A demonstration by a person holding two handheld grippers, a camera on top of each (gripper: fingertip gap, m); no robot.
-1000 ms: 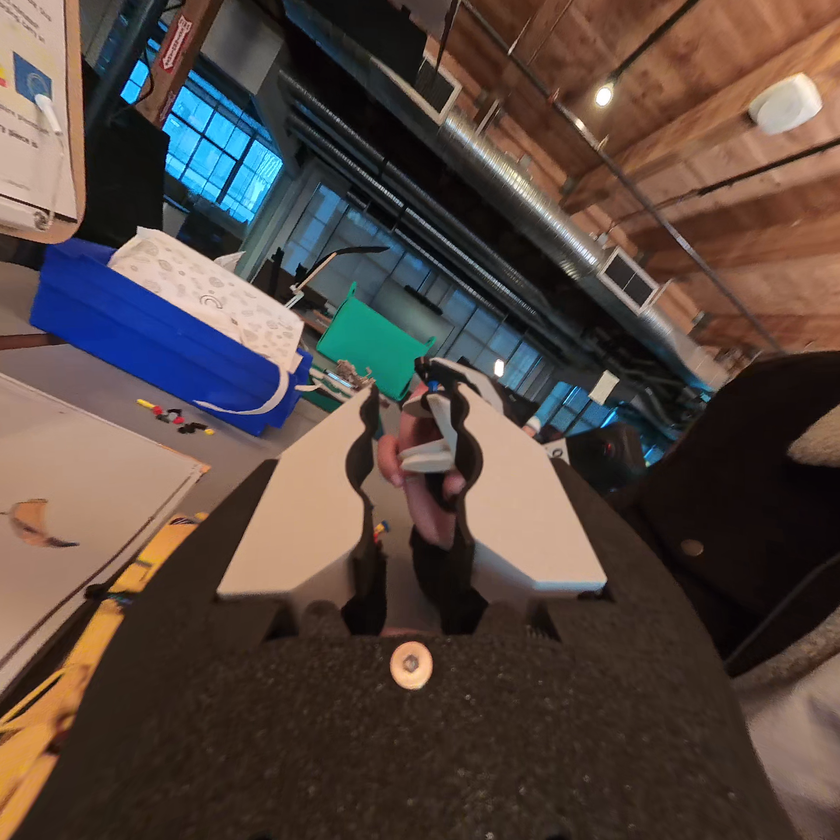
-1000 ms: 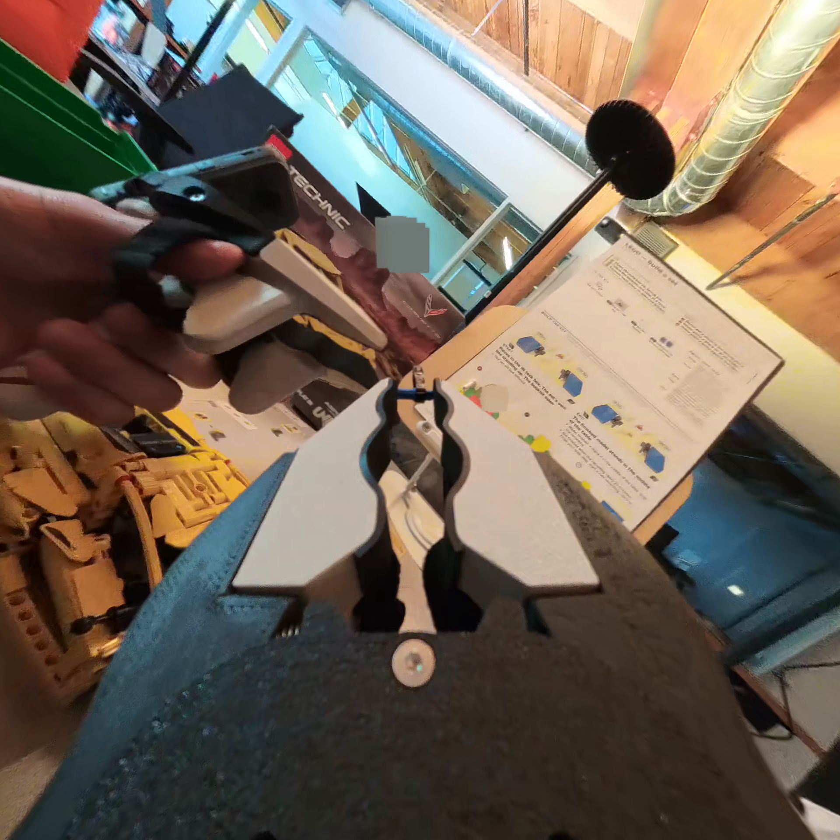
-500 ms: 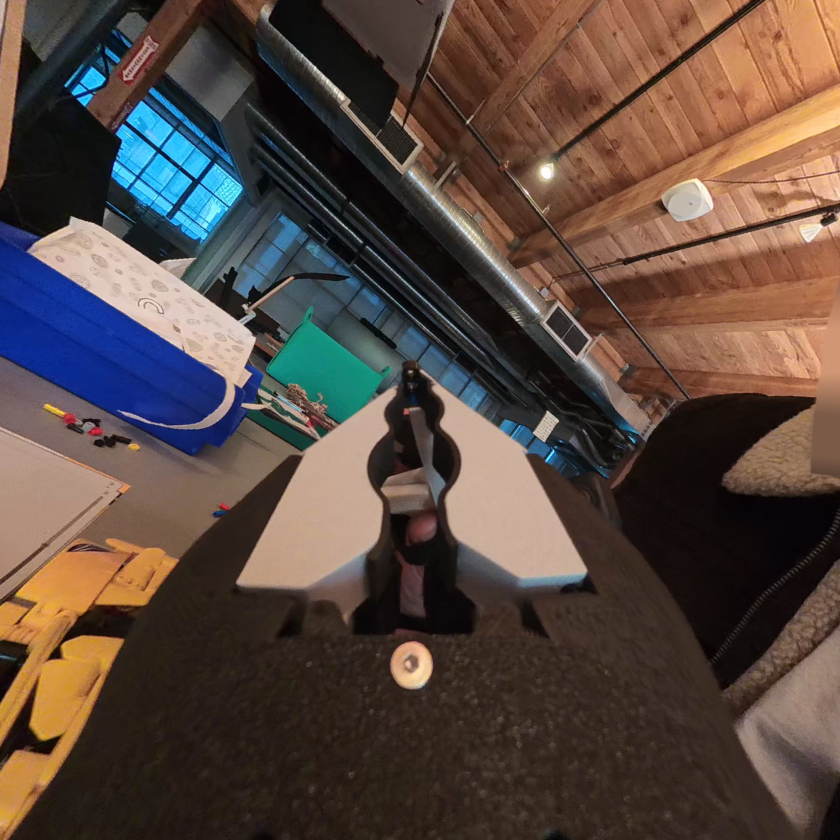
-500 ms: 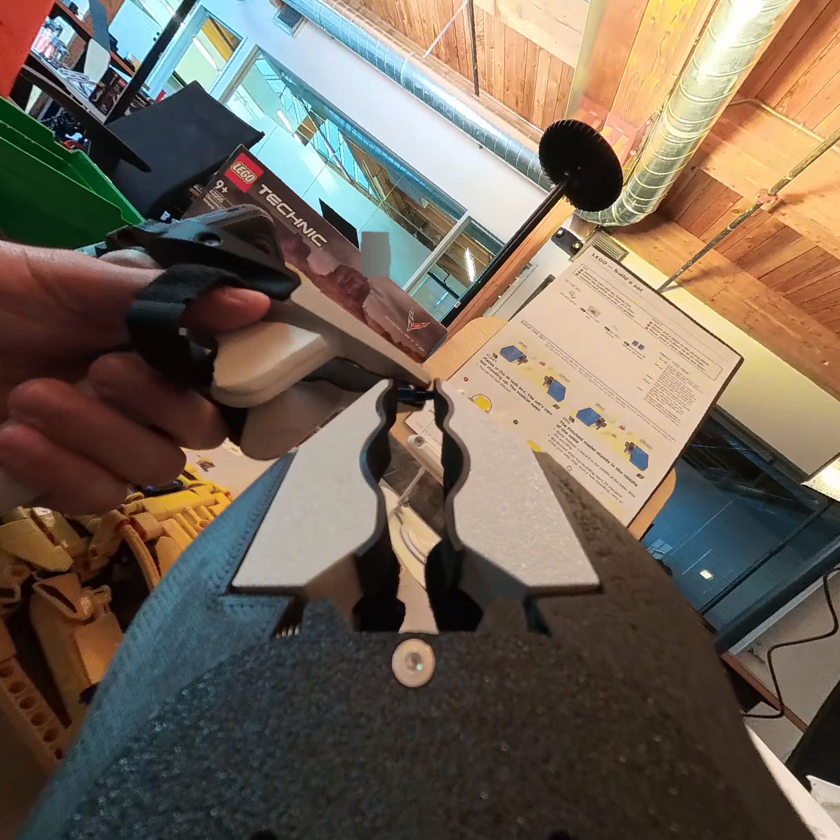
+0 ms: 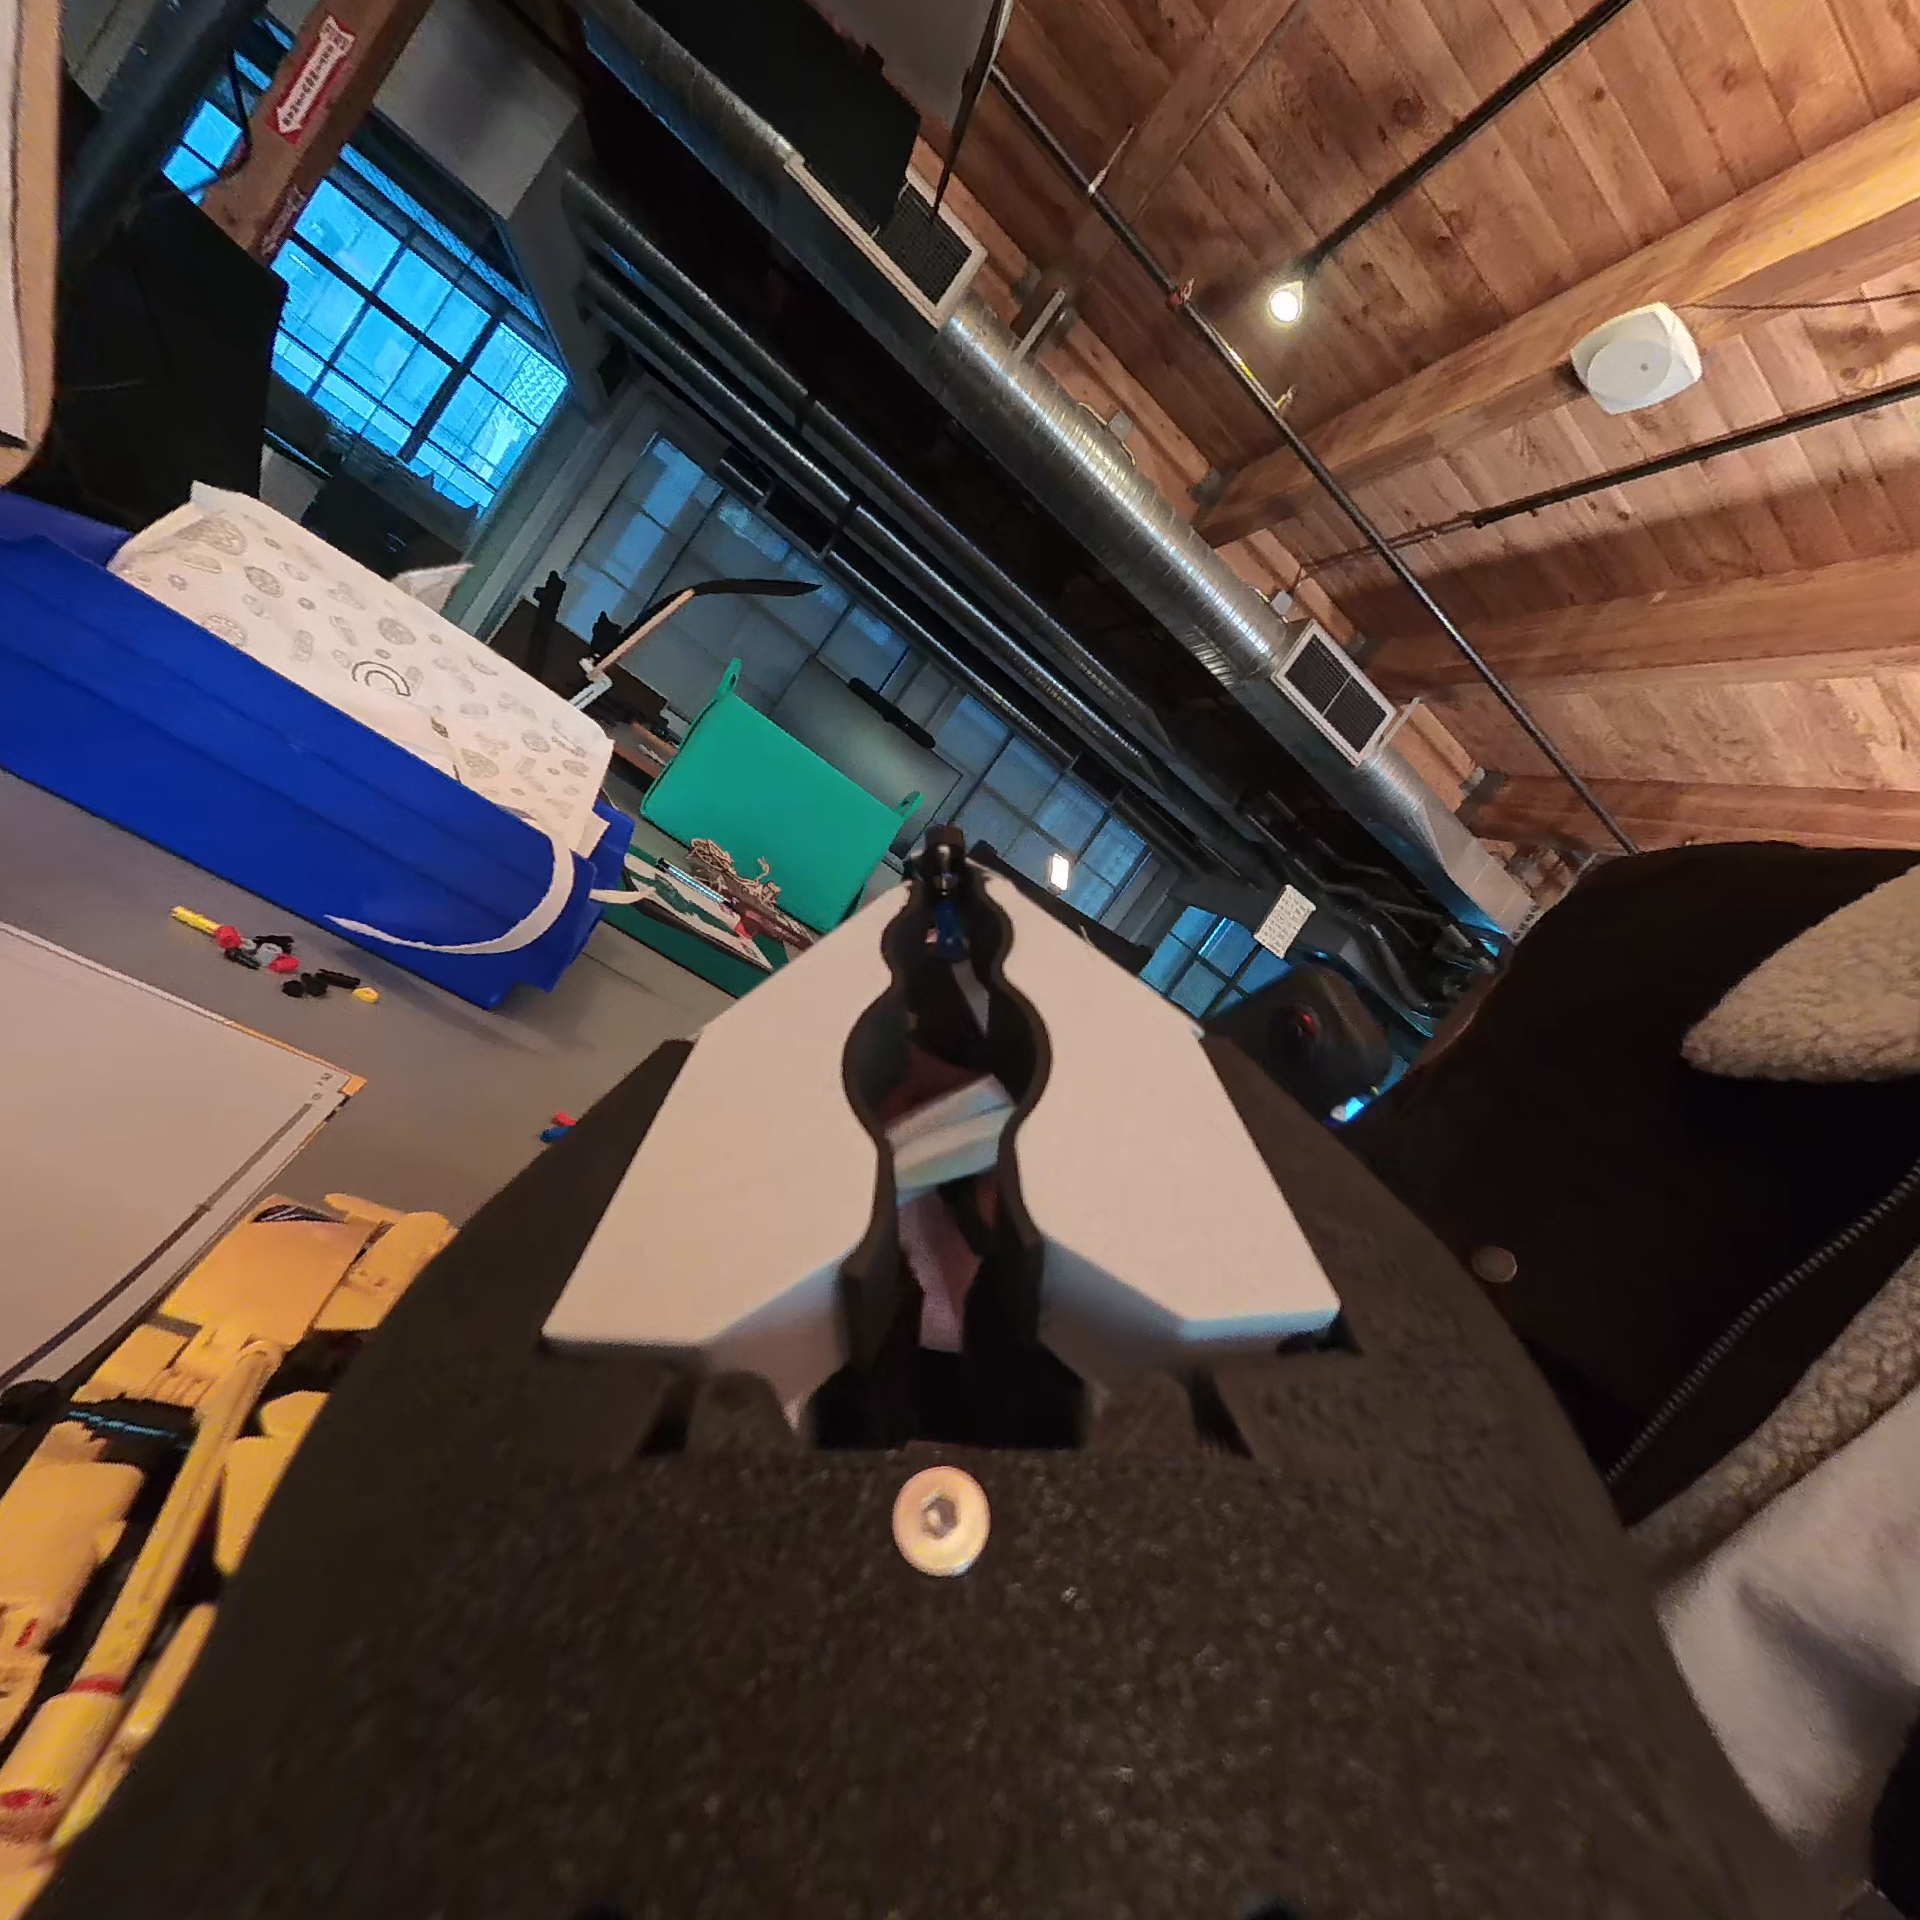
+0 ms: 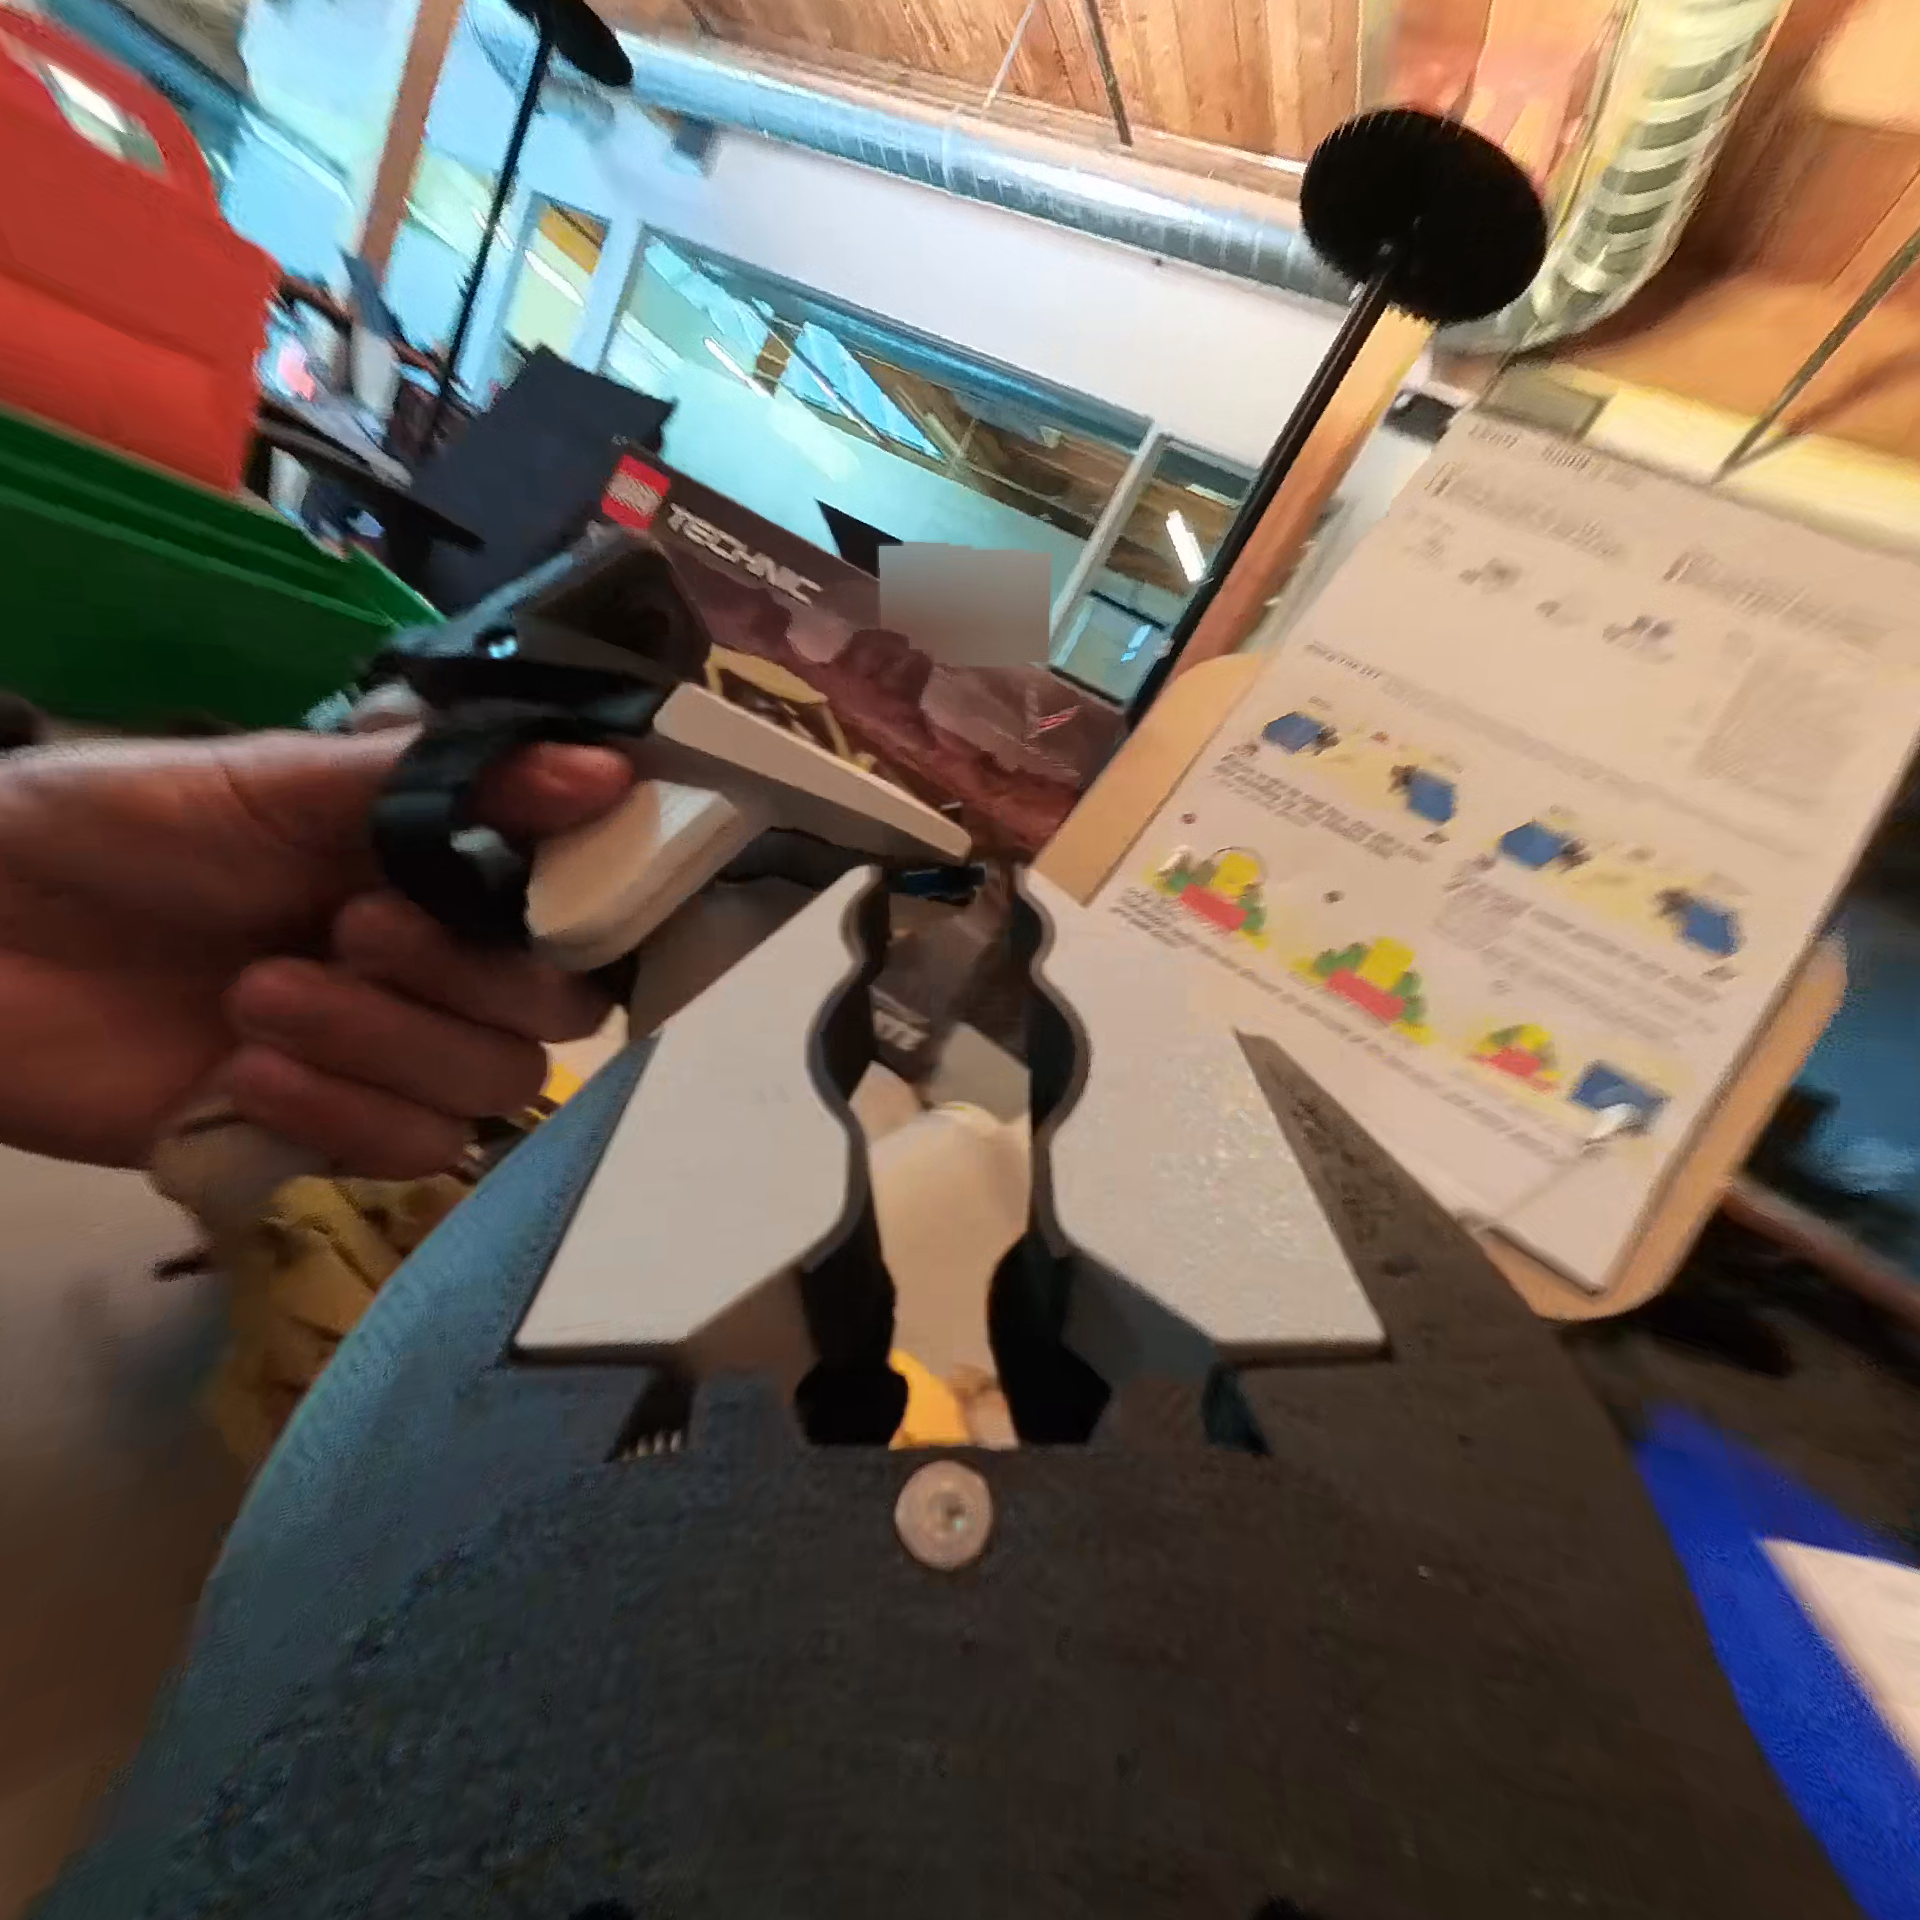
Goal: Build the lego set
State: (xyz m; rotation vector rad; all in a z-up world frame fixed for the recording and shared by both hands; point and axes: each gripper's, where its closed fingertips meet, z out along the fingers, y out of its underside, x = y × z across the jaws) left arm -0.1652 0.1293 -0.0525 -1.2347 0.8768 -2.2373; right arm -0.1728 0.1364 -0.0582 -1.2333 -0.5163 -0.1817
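A small blue and black pin (image 5: 943, 916) is pinched at the very tip of my left gripper (image 5: 943, 883), which is shut on it. In the right wrist view the left gripper (image 6: 961, 850), held by a hand (image 6: 208, 935), comes in from the left and holds the same blue pin (image 6: 930, 883) between the tips of my right gripper (image 6: 945, 883). The right jaws stand apart and the pin does not span them. The right gripper's white fingers (image 5: 951, 1127) show through the left jaws' gap. The yellow Lego model (image 5: 208, 1351) lies low on the left and is blurred in the right wrist view (image 6: 322, 1247).
A blue bin (image 5: 260, 769) with patterned paper stands at the back left, with loose small pieces (image 5: 281, 961) on the grey table before it. A white sheet (image 5: 125, 1091) lies left. An instruction board (image 6: 1507, 831), the Lego box (image 6: 831, 665) and a green bin (image 6: 156, 603) stand behind. A person's dark jacket (image 5: 1662, 1143) is at the right. My left and right fingertips are right by each other.
My left gripper has closed on the blue pin that the right gripper held. The right jaws have opened wider. The right view has swung and is blurred.
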